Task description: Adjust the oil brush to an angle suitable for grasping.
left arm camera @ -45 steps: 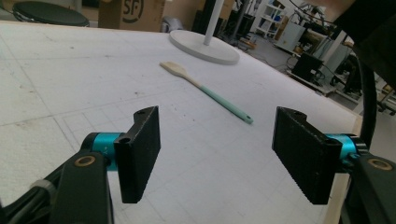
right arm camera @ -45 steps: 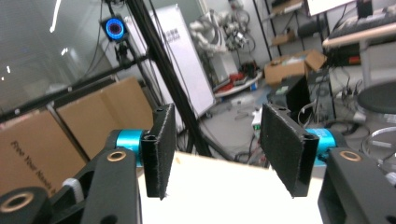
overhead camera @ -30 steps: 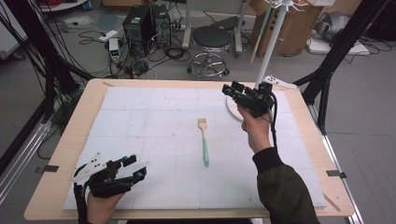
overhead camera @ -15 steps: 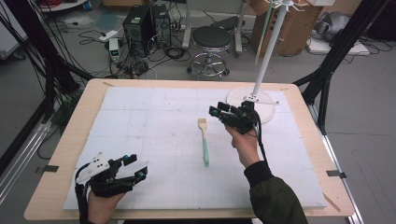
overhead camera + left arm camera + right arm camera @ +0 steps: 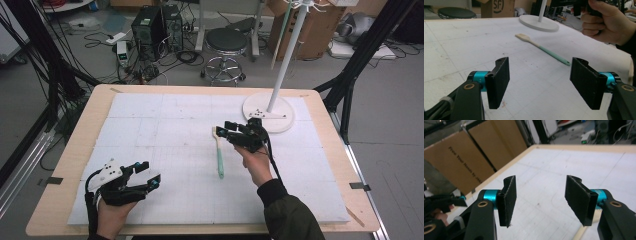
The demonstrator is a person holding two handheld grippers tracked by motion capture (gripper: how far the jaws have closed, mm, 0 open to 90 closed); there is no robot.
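While the right gripper point(image 5: 226, 131) hangs just beside the wide wooden end of the spatula point(image 5: 218, 152), nothing is yet held: its jaws have just been closing a little, though they stand well apart with only bare mat showing between the pads point(image 5: 508, 200) in the right gripper view. The spatula lies flat near the middle of the white mat point(image 5: 165, 120), wooden blade toward the far edge, mint-green handle pointing back to the person, well apart from the round white base of the stand point(image 5: 260, 111). The left gripper point(image 5: 145, 176) rests low at the near left of the table point(image 5: 75, 145), jaws also wide and empty, aimed across the mat at the spatula point(image 5: 541, 48) without touching it. Risks as I judge them: the spatula sits so flat that the pads may close above it and catch nothing, or one pad may land first and push the blade sideways, spinning the tool on the mat. A pinch at the blade end leaves the long handle hanging, so it could droop or swing out of the grip on lifting. The right gripper points away from the blade in its own view, so the approach looks poorly lined up. The stand's base is near enough for the cable or hand to knock it on a hurried lift.
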